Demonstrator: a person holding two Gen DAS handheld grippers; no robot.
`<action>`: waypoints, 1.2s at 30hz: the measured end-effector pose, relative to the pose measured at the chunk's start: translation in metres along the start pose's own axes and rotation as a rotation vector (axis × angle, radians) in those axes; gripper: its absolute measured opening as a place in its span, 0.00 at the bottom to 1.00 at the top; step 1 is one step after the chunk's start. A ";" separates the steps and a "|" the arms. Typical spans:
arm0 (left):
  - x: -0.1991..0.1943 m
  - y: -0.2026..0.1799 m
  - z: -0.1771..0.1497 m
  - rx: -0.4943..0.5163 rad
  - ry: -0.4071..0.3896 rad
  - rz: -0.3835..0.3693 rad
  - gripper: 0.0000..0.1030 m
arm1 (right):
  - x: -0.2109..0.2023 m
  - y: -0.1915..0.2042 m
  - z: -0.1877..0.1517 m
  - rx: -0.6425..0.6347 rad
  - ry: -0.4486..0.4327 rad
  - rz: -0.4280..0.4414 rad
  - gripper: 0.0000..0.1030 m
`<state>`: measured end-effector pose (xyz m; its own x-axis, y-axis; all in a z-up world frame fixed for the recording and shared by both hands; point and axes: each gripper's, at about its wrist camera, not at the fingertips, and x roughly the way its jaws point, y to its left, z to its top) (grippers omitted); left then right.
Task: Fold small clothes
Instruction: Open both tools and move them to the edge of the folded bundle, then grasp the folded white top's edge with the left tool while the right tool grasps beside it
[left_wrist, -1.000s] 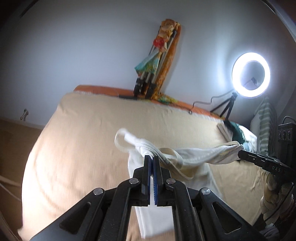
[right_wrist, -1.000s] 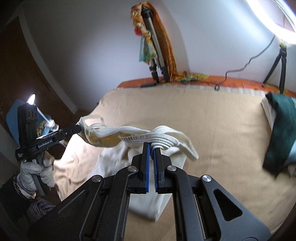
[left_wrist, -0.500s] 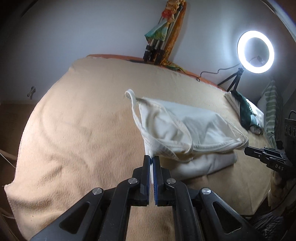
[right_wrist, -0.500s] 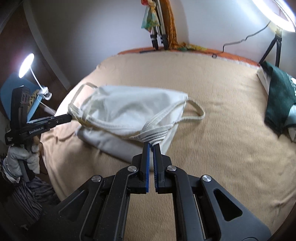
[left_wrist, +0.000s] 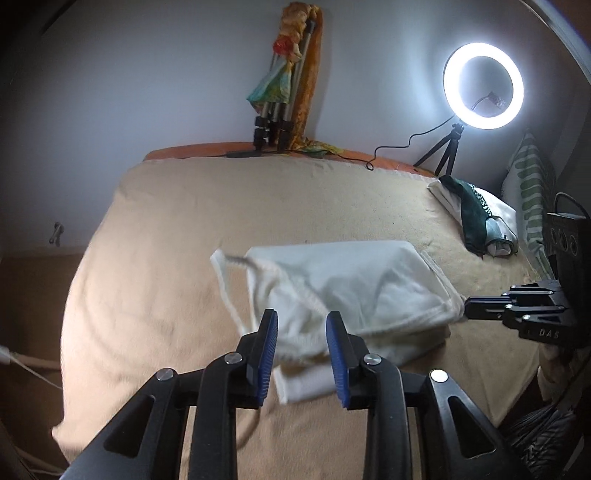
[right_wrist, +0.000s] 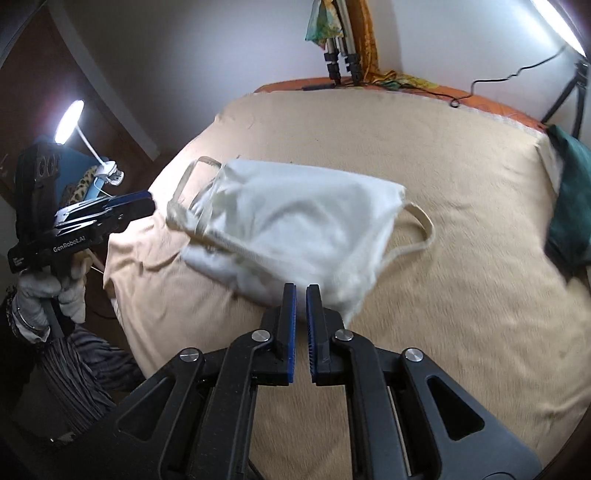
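Observation:
A small white sleeveless top (left_wrist: 354, 291) lies folded over itself on the beige blanket (left_wrist: 184, 236), straps trailing at its ends. It also shows in the right wrist view (right_wrist: 295, 221). My left gripper (left_wrist: 301, 325) is open and empty just in front of the top's near edge. My right gripper (right_wrist: 301, 295) has its jaws slightly apart with nothing between them, at the top's near edge. In the left wrist view its tip (left_wrist: 469, 308) sits at the top's right corner. In the right wrist view the left gripper (right_wrist: 136, 203) is off the top's left end.
A pile of dark green and white clothes (left_wrist: 476, 218) lies at the blanket's far right. A lit ring light on a small tripod (left_wrist: 482, 86) and a folded tripod with colourful cloth (left_wrist: 286, 92) stand by the wall. A desk lamp (right_wrist: 70, 118) shines at the left.
Both grippers let go of the white top, which now lies folded on the blanket. The left jaws opened wide and the right jaws parted slightly. Both grippers drew back a little.

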<state>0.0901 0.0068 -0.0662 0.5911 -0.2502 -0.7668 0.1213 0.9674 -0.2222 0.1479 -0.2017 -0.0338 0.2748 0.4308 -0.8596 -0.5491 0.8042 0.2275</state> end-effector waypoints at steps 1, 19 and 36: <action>0.007 -0.001 0.007 0.005 0.016 -0.007 0.26 | 0.005 -0.001 0.006 0.006 0.011 -0.009 0.06; 0.061 0.002 -0.011 0.088 0.297 0.001 0.24 | 0.046 -0.012 0.009 0.008 0.198 -0.032 0.06; -0.033 0.003 -0.054 0.028 0.154 -0.130 0.28 | 0.004 -0.024 -0.046 -0.011 0.187 -0.064 0.09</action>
<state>0.0277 0.0160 -0.0737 0.4406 -0.3741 -0.8160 0.2122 0.9267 -0.3103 0.1259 -0.2381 -0.0634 0.1586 0.2943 -0.9425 -0.5439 0.8227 0.1654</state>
